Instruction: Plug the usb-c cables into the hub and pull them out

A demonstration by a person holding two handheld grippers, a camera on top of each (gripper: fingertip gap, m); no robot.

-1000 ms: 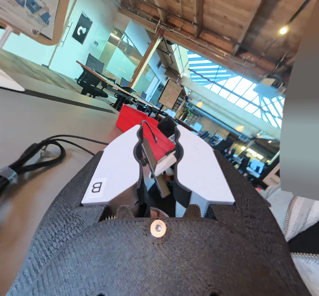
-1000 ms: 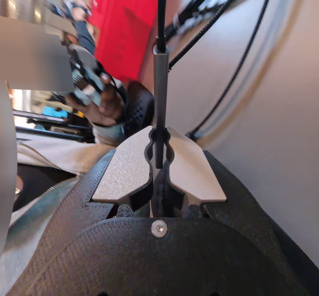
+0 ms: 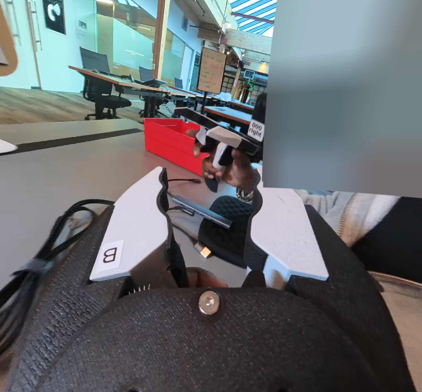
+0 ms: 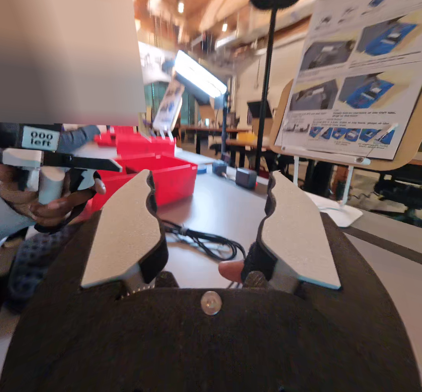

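The hub, a slim grey bar, is lying flat on the table, seen between the fingers of the left gripper at about 12 o'clock. Nothing is being held: both jaws are spread wide and empty. A loose plug with a metal tip is lying just beside the hub at its 6 o'clock, its thin lead running back toward the hub's near side; whether anything is seated in a port cannot be told. A second thin cable end is lying at the hub's 12 o'clock, apart from it. A bundled black cable is resting at 9 o'clock.

The right gripper is likewise released, jaws wide apart, with coiled black cable on the table below it. A red bin is standing at 11 o'clock in that view, a display board at 2 o'clock.

Judgement: a between-steps pause is being shown, with the hub and plugs set down. Next move is likely calling for the hub to be clamped by one gripper and a plug picked by its shell with the other, aligned square to a port.
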